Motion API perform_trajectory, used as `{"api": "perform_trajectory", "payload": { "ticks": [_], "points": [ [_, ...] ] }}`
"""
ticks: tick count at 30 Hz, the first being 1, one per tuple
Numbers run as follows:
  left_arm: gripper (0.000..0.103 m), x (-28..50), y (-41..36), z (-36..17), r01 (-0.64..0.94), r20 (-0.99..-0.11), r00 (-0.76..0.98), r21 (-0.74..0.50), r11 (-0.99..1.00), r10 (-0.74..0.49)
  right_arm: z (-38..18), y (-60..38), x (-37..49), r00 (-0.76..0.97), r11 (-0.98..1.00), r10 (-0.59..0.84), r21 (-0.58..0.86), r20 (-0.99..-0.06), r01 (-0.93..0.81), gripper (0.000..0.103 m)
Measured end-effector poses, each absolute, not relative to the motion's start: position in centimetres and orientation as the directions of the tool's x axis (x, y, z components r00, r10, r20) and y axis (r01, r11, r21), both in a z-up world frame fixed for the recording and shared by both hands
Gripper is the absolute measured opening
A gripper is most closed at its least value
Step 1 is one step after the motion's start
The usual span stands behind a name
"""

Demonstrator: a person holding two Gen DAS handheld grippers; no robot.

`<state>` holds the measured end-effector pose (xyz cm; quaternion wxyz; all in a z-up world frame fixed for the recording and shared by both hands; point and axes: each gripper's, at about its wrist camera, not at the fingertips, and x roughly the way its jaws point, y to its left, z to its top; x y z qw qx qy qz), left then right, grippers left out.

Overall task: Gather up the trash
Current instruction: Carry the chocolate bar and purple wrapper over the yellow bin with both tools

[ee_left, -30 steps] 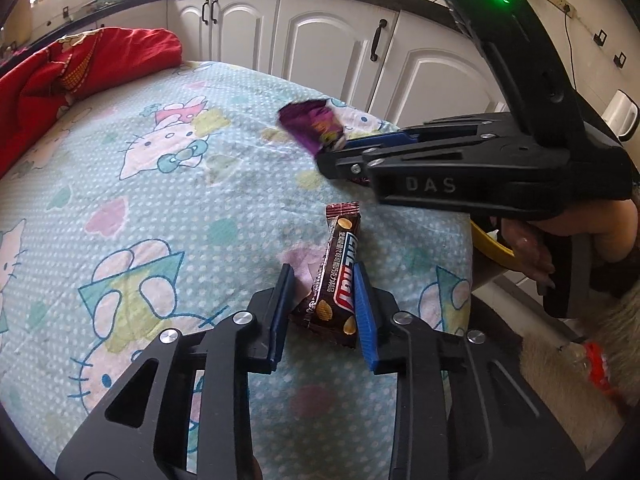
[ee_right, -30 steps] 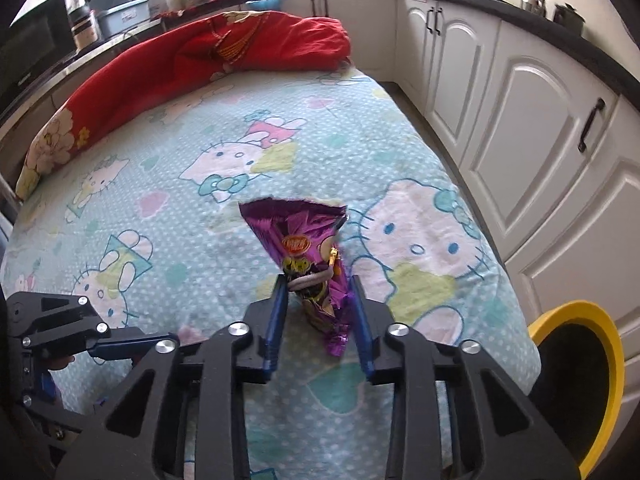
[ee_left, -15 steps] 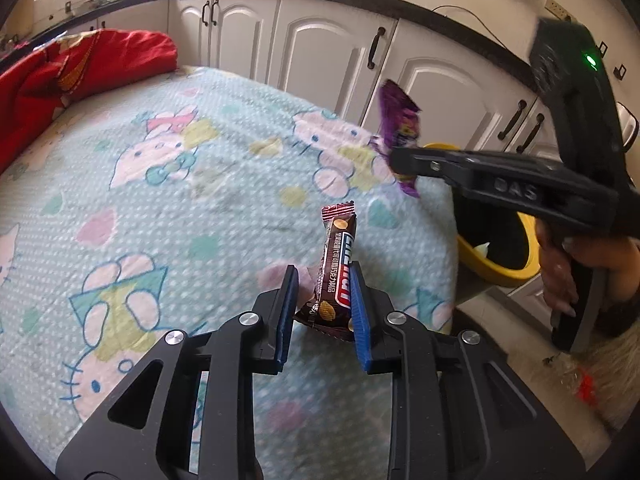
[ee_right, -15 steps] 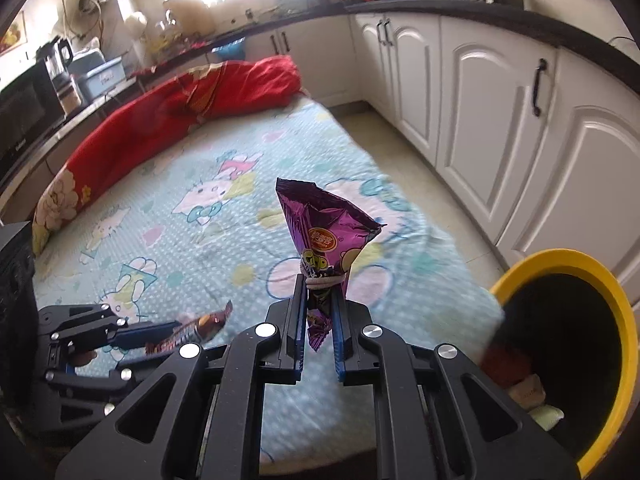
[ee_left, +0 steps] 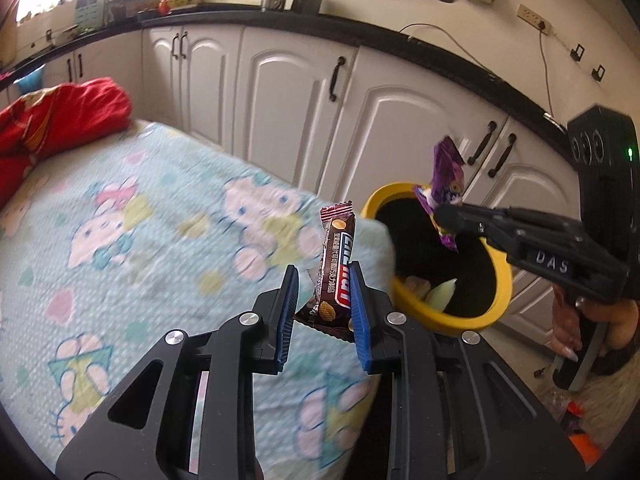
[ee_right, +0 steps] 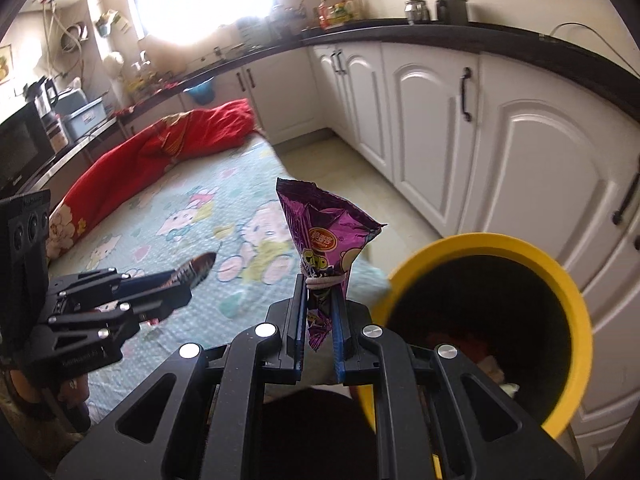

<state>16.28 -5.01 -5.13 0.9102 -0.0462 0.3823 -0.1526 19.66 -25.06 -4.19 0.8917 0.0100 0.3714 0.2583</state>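
Note:
My left gripper [ee_left: 322, 304] is shut on a brown chocolate bar wrapper [ee_left: 334, 268] and holds it above the bed's corner, left of a yellow trash bin [ee_left: 460, 316]. My right gripper [ee_right: 318, 316] is shut on a purple snack bag [ee_right: 320, 236] tied with a band, held up just left of the bin [ee_right: 568, 288]. In the left wrist view the purple bag [ee_left: 444, 184] hangs over the bin's mouth, pinched by the right gripper [ee_left: 446, 216]. The left gripper [ee_right: 176, 284] with the chocolate bar wrapper [ee_right: 196, 268] shows in the right wrist view.
The bed's cartoon-cat sheet [ee_left: 140, 240] fills the left. A red blanket [ee_left: 52, 120] lies at its far end. White cabinets [ee_left: 280, 100] with a black counter run behind. The bin holds other trash [ee_left: 440, 292].
Both grippers have lifted their wrappers off the bed and swung right toward the yellow bin. The purple bag now hangs over the bin's mouth.

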Motion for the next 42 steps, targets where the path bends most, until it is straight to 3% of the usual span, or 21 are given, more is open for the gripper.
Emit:
{"api": "perform_trajectory", "payload": {
  "ticks": [42],
  "points": [
    [0.019, 19.6, -18.3, -2.8, 0.420, -0.616, 0.636, -0.230, 0.878, -0.466, -4.5, -38.2, 16.6, 0.724, 0.950, 0.306, 0.243, -0.619, -0.194, 0.011]
  ]
}}
